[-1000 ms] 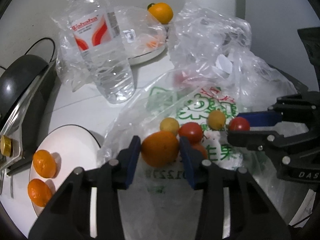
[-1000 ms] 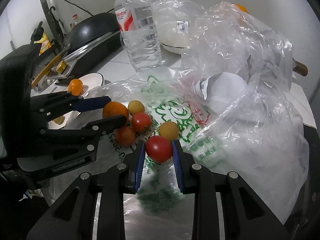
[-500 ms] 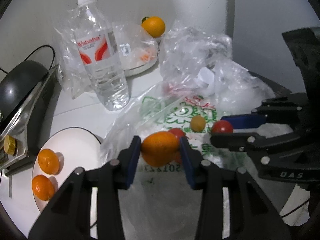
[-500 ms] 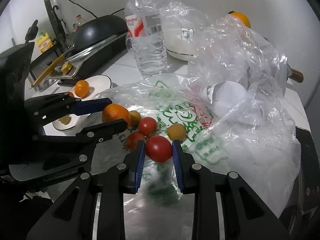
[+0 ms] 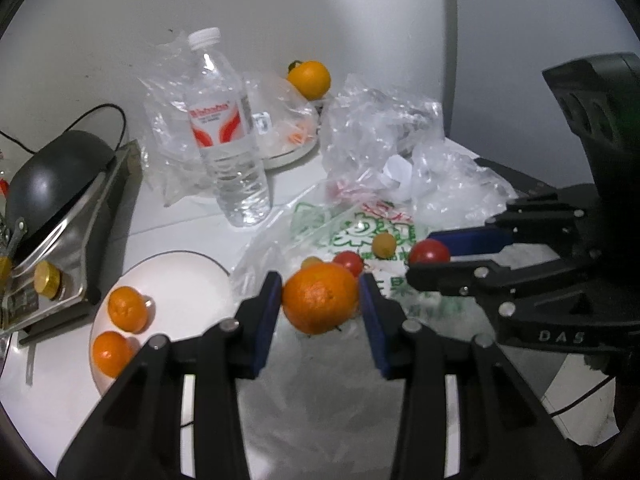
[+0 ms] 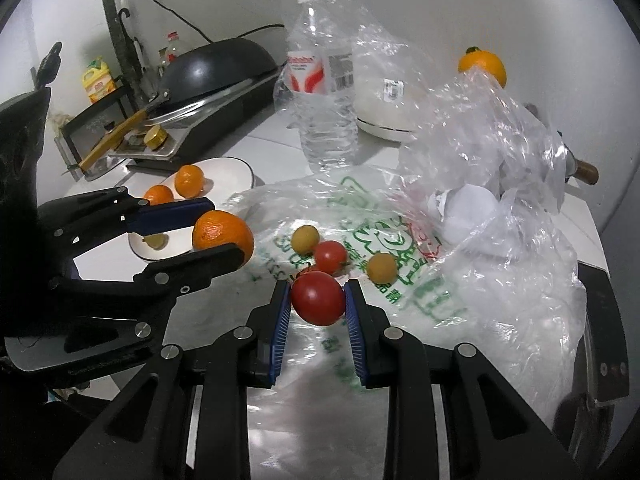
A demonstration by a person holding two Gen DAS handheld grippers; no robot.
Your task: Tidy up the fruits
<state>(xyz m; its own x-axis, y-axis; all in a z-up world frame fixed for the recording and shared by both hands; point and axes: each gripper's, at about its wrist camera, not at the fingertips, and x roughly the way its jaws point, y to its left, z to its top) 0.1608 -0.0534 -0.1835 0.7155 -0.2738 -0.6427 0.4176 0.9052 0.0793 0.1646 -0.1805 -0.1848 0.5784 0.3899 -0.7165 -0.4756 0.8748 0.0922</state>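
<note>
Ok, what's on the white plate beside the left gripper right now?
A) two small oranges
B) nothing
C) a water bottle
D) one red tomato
A: two small oranges lie on the white plate, seen from the left wrist.

Tight around us.
Water bottle (image 5: 228, 136) and crumpled bags (image 5: 384, 128) block ahead; we see bare counter (image 5: 180, 236) beside the plate (image 5: 180, 280).

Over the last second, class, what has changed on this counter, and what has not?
Both tongs rose off the printed plastic bag: the left tongs lifting the round orange mandarin, the right tongs the red tomato. Grips unchanged; the clear water bottle stayed put.
</note>
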